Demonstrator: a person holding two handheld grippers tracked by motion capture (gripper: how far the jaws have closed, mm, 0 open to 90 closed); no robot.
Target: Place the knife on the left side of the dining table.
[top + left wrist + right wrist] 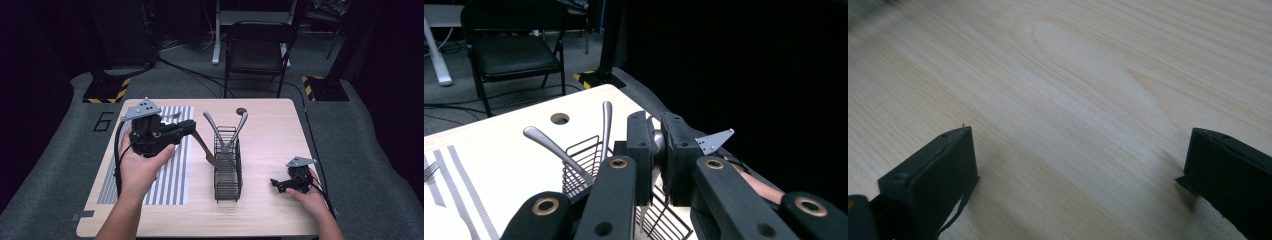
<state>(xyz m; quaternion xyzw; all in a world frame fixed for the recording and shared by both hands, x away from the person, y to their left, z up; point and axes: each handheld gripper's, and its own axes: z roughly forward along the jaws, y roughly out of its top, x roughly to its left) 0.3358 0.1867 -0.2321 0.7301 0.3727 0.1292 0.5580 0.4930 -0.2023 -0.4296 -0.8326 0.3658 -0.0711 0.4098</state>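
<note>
A black wire basket [227, 172] stands upright near the table's middle. Two silver utensil handles [212, 125] [242, 121] lean out of its top, seen again in the left gripper view [555, 146] [607, 122]. My left gripper [190, 125] hovers left of the basket, shut on a metal utensil [205, 147] that slants down toward the basket's near-left side. A silvery part of that utensil [657, 138] shows between the closed jaws. My right gripper [276, 184] rests low at the front right, open, with bare wood between its jaws [1080, 165].
A grey-striped placemat [172, 175] covers the table's left part, with a fork [172, 116] at its far end. A round hole [241, 110] marks the tabletop's far edge. A black folding chair [255, 50] stands beyond the table.
</note>
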